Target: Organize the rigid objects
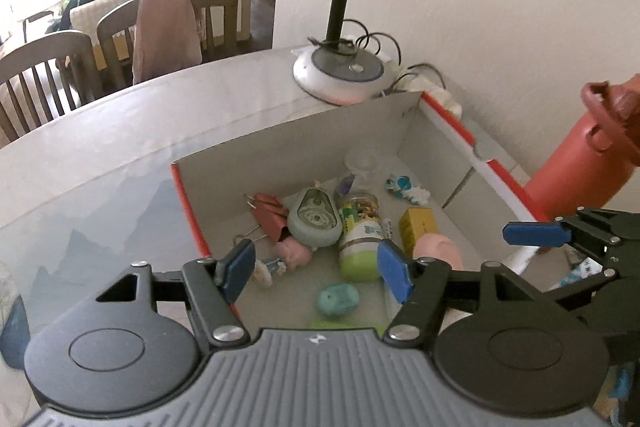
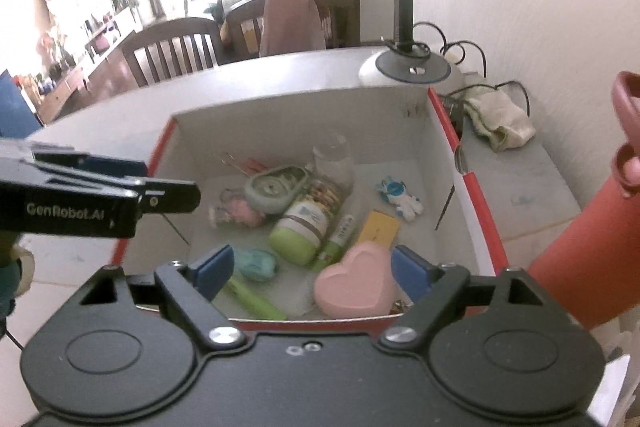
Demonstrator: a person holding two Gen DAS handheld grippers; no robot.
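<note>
Lamp point(image 1: 340, 75) behind box point(image 1: 304, 131) (red bottle point(image 1: 576, 171) alongside)

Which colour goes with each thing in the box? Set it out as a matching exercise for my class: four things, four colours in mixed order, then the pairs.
Things:
1. heart-shaped case
2. small carton
3. bottle cap
4. astronaut figure

Colours:
A. yellow
B. blue and white
C. pink
D. light green

Pairs: 1-C, 2-A, 3-D, 4-B

Black tool point(image 1: 316, 269) frames; blue pads point(image 2: 212, 271); silver screws point(image 1: 229, 333)
</note>
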